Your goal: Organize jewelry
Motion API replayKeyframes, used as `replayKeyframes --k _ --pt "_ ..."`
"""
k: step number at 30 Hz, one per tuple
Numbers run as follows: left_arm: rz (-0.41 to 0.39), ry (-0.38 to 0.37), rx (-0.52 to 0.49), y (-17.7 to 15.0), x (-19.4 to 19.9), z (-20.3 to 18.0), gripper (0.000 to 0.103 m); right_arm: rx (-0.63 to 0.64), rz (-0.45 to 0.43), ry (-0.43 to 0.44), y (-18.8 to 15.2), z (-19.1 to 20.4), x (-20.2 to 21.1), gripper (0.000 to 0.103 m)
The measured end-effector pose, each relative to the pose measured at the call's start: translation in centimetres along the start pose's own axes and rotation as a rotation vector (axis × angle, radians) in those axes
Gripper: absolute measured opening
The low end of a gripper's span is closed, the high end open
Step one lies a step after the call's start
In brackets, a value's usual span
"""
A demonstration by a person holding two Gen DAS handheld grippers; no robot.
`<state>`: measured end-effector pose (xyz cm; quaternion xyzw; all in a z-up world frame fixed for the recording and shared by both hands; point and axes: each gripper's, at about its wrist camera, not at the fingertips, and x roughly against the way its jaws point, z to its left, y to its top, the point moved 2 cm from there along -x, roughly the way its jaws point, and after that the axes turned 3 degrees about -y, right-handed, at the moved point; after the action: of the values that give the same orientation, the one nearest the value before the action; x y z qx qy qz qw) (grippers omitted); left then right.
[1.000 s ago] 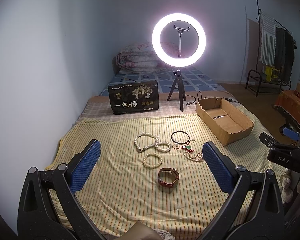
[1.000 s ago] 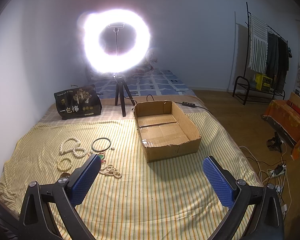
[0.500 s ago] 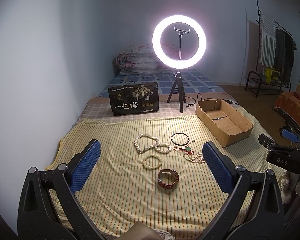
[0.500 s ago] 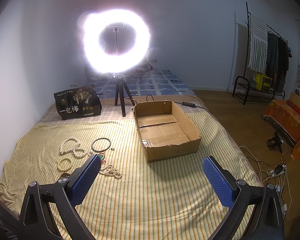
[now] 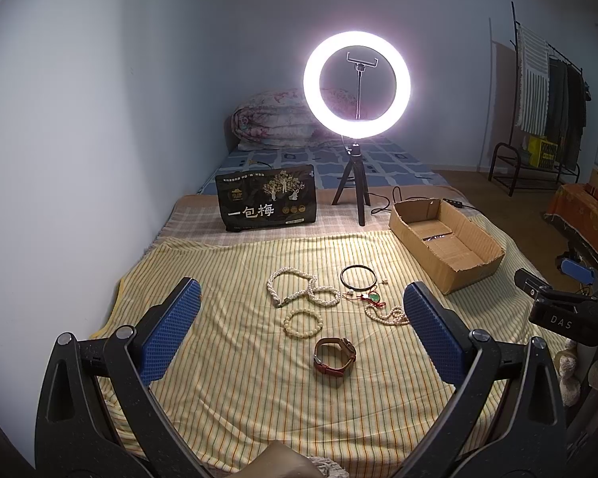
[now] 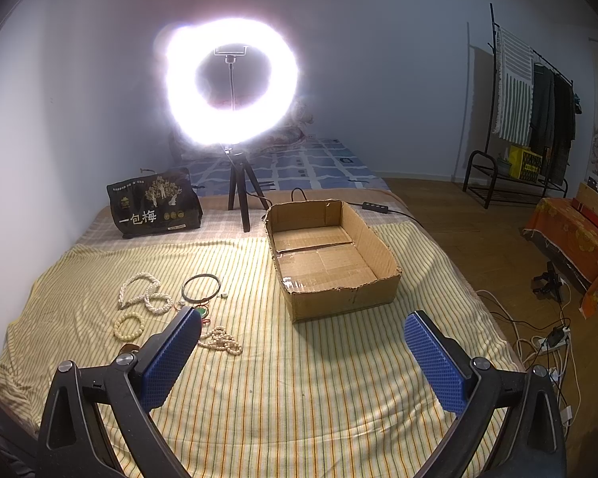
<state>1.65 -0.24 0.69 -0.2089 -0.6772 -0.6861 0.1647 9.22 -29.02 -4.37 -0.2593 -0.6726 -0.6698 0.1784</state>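
Observation:
Jewelry lies on a yellow striped cloth [image 5: 227, 378] on a bed. A pearl necklace [image 5: 295, 288], a cream bead bracelet [image 5: 303, 322], a black bangle [image 5: 358, 277], a green pendant on red cord [image 5: 372, 298], a bead strand [image 5: 386, 314] and a brown leather watch [image 5: 335, 356] sit close together. An empty cardboard box [image 6: 331, 255] stands to their right. My left gripper [image 5: 299, 318] hangs open above the near cloth, short of the watch. My right gripper [image 6: 303, 342] is open in front of the box, with the bead strand [image 6: 221, 340] by its left finger.
A lit ring light on a tripod [image 5: 357, 83] and a black printed bag [image 5: 267, 203] stand behind the cloth. Folded bedding [image 5: 275, 123] lies by the wall. Cables [image 6: 538, 342], an orange-covered bench [image 6: 574, 235] and a clothes rack [image 6: 538, 111] are on the floor at right.
The left wrist view has pulled back slightly; the jewelry sits a little farther off. The right gripper has stayed still. Both stay open.

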Motion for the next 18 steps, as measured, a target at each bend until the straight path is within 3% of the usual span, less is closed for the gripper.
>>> replayKeyframes --k 18 --pt "0.000 0.000 0.000 -0.03 0.09 -0.01 0.103 0.004 0.010 -0.001 -0.51 -0.14 -0.54 0.103"
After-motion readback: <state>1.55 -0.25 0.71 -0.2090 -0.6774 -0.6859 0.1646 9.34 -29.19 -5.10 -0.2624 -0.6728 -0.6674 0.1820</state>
